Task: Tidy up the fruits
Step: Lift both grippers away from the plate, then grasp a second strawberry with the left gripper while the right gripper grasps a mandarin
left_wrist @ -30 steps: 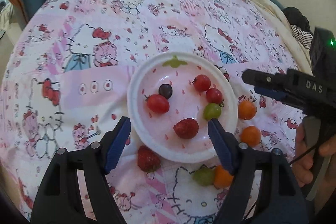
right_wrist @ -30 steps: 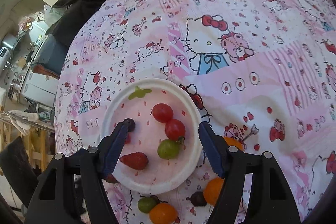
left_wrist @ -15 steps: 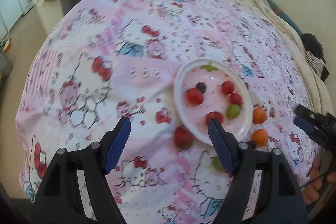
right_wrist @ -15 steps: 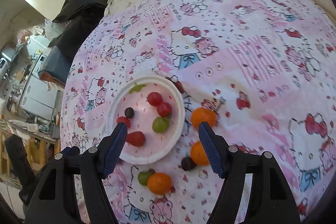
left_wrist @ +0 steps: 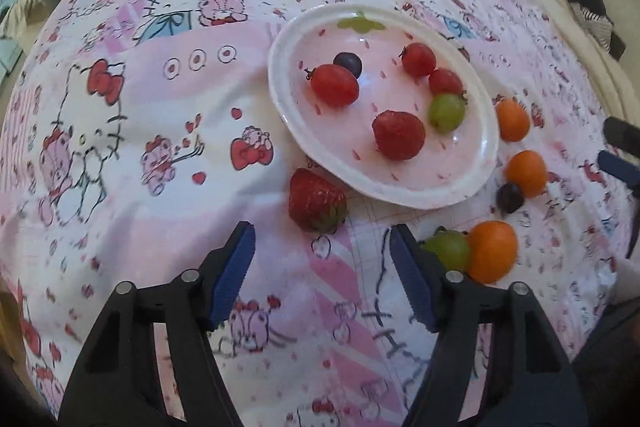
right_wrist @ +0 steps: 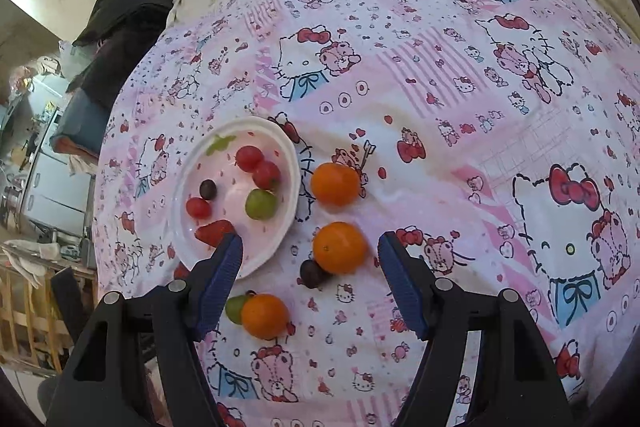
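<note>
A white plate (left_wrist: 280, 95) (right_wrist: 294, 183) on the Hello Kitty cloth holds red tomatoes, a dark grape, a green grape and a strawberry (left_wrist: 399, 135). A loose strawberry (left_wrist: 316, 201) lies just ahead of my open, empty left gripper (left_wrist: 322, 251). A green grape (left_wrist: 450, 247) and an orange fruit (left_wrist: 492, 245) lie by its right finger. My right gripper (right_wrist: 310, 261) is open and empty, with an orange fruit (right_wrist: 340, 247) and a dark grape (right_wrist: 312, 273) between its fingers. Two more orange fruits (right_wrist: 335, 183) (right_wrist: 264, 315) lie nearby.
The cloth (right_wrist: 440, 67) covers a rounded soft surface that drops off at all sides. Dark clothing (right_wrist: 120, 23) lies at the far left. The right gripper's tip (left_wrist: 622, 155) shows at the right edge of the left wrist view.
Both grippers pulled back from over the plate. The left one then came in low toward the loose strawberry. The right one shifted right, over the loose orange fruits. No fruit moved.
</note>
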`<action>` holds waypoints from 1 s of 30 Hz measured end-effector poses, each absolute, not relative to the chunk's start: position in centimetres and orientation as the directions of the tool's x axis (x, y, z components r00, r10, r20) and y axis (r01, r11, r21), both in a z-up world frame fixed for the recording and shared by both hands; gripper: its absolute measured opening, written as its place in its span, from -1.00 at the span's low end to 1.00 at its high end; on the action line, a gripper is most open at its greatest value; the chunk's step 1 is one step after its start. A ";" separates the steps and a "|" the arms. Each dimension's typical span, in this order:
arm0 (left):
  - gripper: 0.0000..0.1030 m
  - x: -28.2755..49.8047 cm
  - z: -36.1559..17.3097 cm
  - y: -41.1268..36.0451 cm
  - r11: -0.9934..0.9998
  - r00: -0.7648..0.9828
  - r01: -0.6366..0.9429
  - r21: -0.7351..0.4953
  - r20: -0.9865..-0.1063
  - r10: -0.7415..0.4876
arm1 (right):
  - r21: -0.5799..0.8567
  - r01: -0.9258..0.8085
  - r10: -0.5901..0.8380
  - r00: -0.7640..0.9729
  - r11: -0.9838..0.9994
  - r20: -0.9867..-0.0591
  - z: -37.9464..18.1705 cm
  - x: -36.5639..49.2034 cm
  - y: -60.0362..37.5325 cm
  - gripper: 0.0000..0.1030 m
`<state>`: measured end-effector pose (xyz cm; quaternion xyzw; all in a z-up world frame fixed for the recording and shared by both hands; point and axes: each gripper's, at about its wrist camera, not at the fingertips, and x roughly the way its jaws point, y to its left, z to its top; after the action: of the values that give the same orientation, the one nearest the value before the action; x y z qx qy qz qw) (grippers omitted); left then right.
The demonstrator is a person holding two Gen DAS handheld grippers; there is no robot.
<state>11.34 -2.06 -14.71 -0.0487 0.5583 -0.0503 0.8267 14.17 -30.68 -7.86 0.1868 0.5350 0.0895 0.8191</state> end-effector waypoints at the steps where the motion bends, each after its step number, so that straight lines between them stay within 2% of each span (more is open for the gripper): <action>1: 0.03 11.6 -15.0 -2.1 0.990 0.370 0.031 -0.135 -0.919 -0.137 | 0.402 0.053 0.347 0.410 0.914 -0.844 -7.9 14.2 -30.7 0.41; 6: -0.06 12.1 -15.3 -2.6 0.992 0.390 0.053 -0.114 -0.912 -0.126 | 0.399 0.042 0.351 0.398 0.916 -0.848 -8.3 14.6 -30.5 0.42; 8: -0.17 12.2 -15.4 -2.6 0.993 0.400 0.059 -0.102 -0.909 -0.117 | 0.398 0.034 0.353 0.397 0.917 -0.847 -8.3 14.7 -30.3 0.41; 11: -0.48 12.6 -15.4 -2.0 0.993 0.401 0.047 -0.106 -0.909 -0.116 | 0.395 0.024 0.354 0.397 0.919 -0.847 -8.2 14.9 -30.1 0.41; 20: -0.50 11.9 -14.1 -0.5 0.987 0.377 -0.012 -0.157 -0.916 -0.141 | 0.386 0.037 0.343 0.388 0.922 -0.855 -8.5 15.0 -30.2 0.41; 23: -0.50 11.0 -12.9 0.8 0.982 0.350 -0.046 -0.183 -0.924 -0.156 | 0.418 0.054 0.369 0.379 0.907 -0.849 -8.7 15.2 -30.6 0.41; 30: -0.50 9.4 -8.7 3.0 0.979 0.405 -0.057 -0.197 -0.901 -0.158 | 0.466 0.124 0.405 0.334 0.876 -0.851 -10.1 15.9 -31.7 0.42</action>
<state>9.38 3.04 -8.70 -0.0987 0.5446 -0.0305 0.8323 15.95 -31.67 -10.07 0.2321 0.5702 0.0899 0.7829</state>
